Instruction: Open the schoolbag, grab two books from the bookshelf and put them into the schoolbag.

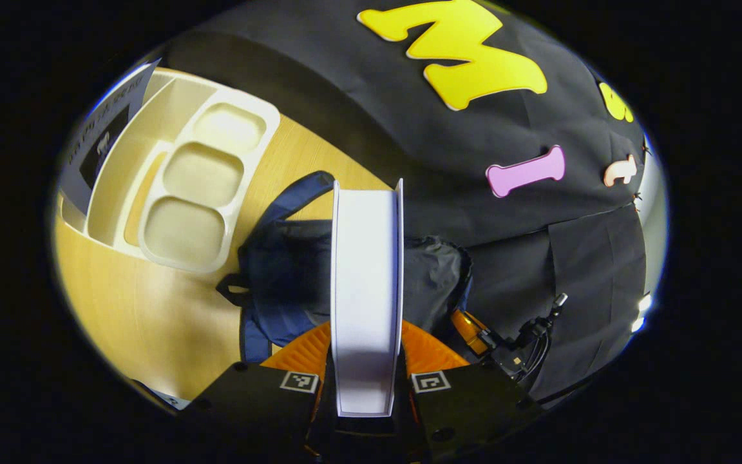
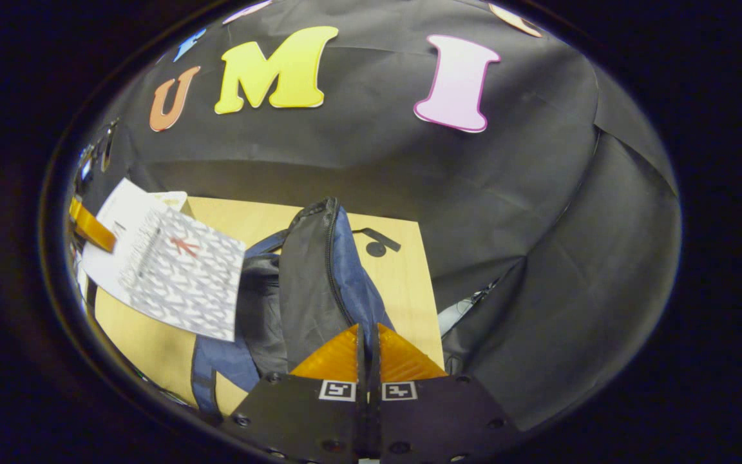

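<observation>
The dark navy fabric schoolbag [image 1: 287, 277] lies on the light wooden table [image 1: 152, 316], its blue strap [image 1: 297, 196] curling toward the booth's black cloth wall. In the right gripper view the same schoolbag [image 2: 319, 283] stands with its zipper line running up its dark flap, and blue panels show on either side.

A white-covered book [image 1: 366, 296] is held edge-on between the left gripper's [image 1: 366, 361] fingers, which press on both of its covers; it hangs right above the schoolbag. In the right gripper view this book [image 2: 165, 270] shows its patterned grey-and-white cover, with the left gripper's finger [image 2: 91, 227] at its far left edge.

The right gripper [image 2: 367, 351] points at the bag's flap with its jaws closed together; whether a fold of fabric is caught between them cannot be told.

Left of the schoolbag stands a cream plastic bookshelf [image 1: 152, 167] with three rounded compartments, and another book [image 1: 97, 145] leans in it at the far side.
</observation>
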The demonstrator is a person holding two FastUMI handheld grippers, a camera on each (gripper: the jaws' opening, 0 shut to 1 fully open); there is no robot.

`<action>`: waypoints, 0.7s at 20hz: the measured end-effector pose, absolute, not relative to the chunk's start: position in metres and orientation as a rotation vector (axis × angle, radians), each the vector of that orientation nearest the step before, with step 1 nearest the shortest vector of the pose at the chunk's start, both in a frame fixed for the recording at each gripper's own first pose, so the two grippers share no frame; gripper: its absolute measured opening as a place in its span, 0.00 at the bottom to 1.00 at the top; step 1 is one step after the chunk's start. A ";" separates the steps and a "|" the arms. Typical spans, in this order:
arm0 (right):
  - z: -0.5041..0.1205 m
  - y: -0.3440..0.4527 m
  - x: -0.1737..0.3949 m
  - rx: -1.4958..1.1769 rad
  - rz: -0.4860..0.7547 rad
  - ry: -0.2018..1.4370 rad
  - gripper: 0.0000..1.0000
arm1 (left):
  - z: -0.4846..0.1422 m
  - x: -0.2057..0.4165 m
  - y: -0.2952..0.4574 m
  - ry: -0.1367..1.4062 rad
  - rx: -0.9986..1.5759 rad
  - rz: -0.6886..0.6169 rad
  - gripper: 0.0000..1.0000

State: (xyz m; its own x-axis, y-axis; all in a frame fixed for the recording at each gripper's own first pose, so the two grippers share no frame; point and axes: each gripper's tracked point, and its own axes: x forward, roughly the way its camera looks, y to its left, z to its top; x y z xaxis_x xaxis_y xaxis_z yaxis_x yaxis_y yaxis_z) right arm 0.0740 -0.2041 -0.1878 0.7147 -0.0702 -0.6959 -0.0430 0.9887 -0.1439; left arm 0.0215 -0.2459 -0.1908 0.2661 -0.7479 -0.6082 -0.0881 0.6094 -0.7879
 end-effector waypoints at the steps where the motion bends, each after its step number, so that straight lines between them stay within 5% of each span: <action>1: -0.188 -0.204 0.074 -0.153 -0.015 0.777 0.00 | -0.205 0.020 -0.255 1.252 -0.816 -0.514 0.38; 14: -0.181 -0.206 0.086 -0.164 -0.015 0.743 0.00 | -0.306 0.010 -0.370 1.289 -0.919 -0.625 0.39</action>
State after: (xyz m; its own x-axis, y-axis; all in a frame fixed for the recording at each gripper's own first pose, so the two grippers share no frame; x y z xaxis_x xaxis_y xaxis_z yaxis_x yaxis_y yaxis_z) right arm 0.0864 -0.2059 -0.1809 0.7371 -0.0711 -0.6720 -0.0447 0.9871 -0.1534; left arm 0.0097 -0.3696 -0.3060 0.1987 -0.8263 -0.5271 -0.0986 0.5182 -0.8496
